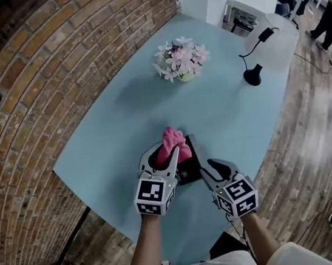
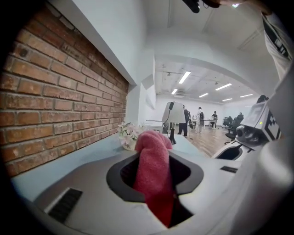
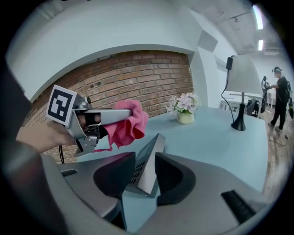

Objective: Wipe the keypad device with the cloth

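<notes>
A person stands at a pale blue worktop [image 1: 105, 137] beside a brick wall, holding a tool in each hand. The left tool [image 1: 166, 154] is clamped on a bunched pink cloth [image 1: 173, 139], which sticks up and forward out of its jaws. The right tool [image 3: 146, 170] has the keypad device [image 3: 143, 160] between its jaws. Both pads look to be against the device's sides, so it reads as gripped and not loose. The device is a dark slab tipped up on its edge, with its lower end close to the worktop.

The relation that matters is between the cloth and the keys. The device's long axis runs away from the person, in line with the right tool's jaws. Its keyed face is turned to the person's left, toward the left tool. The cloth hangs just beside the upper, far end of that face, a little above it and apart from it. The left tool is therefore the nearer one for wiping. The likely move is a short move rightward and down, then a stroke along the length of the keys.
</notes>
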A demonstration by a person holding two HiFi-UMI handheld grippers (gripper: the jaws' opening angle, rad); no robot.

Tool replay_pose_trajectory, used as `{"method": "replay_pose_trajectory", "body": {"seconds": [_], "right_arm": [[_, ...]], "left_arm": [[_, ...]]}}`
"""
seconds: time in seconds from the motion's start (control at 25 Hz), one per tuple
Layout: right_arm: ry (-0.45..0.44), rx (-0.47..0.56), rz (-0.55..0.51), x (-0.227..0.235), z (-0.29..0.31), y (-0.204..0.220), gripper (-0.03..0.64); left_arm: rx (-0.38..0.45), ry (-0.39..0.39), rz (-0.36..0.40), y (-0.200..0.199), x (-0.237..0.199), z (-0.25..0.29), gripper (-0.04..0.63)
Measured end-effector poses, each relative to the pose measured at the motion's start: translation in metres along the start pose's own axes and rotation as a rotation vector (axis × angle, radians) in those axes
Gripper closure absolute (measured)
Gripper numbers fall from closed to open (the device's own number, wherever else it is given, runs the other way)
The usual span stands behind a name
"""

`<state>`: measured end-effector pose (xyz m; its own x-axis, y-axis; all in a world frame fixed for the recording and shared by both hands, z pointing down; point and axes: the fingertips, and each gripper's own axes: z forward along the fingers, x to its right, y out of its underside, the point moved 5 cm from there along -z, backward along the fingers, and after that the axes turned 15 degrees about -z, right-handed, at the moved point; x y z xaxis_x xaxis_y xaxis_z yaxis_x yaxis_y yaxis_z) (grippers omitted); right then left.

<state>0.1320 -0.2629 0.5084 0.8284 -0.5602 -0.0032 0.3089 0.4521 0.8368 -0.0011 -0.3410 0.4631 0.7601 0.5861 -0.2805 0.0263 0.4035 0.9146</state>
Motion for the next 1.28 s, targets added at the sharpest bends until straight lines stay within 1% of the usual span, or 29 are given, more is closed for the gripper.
{"method": "replay_pose_trajectory", "body": {"seconds": [0.12, 0.28, 0.36, 0.48, 0.72, 0.92, 1.04, 1.28], "right_arm": [[0.0, -0.015, 0.004, -0.002, 0.008, 0.011, 0.46], [0.0, -0.051, -0.027, -0.01, 0.017, 0.02, 0.46], [0.0, -0.051, -0.027, -0.01, 0.018, 0.022, 0.459], [0.003, -0.031, -0.016, -0.009, 0.018, 0.023, 0.457], [-0.011, -0.016, -0.034, -0.007, 0.019, 0.025, 0.449], [-0.023, -0.012, -0.039, -0.006, 0.019, 0.026, 0.446], [-0.028, 0.0, -0.03, -0.006, 0.018, 0.026, 0.446], [-0.035, 0.008, -0.029, -0.006, 0.019, 0.027, 0.445]], "left_arm": [[-0.033, 0.014, -0.004, 0.015, 0.002, 0.024, 0.457], [-0.034, 0.017, -0.046, 0.026, 0.0, 0.043, 0.457], [-0.035, 0.018, -0.06, 0.029, -0.001, 0.049, 0.457], [-0.046, 0.018, -0.058, 0.034, -0.002, 0.056, 0.457], [-0.051, 0.02, -0.049, 0.049, -0.002, 0.062, 0.453], [-0.058, 0.031, -0.064, 0.054, -0.005, 0.062, 0.449], [-0.061, 0.035, -0.087, 0.058, -0.01, 0.06, 0.449], [-0.064, 0.005, -0.132, 0.069, -0.023, 0.056, 0.449]]}}
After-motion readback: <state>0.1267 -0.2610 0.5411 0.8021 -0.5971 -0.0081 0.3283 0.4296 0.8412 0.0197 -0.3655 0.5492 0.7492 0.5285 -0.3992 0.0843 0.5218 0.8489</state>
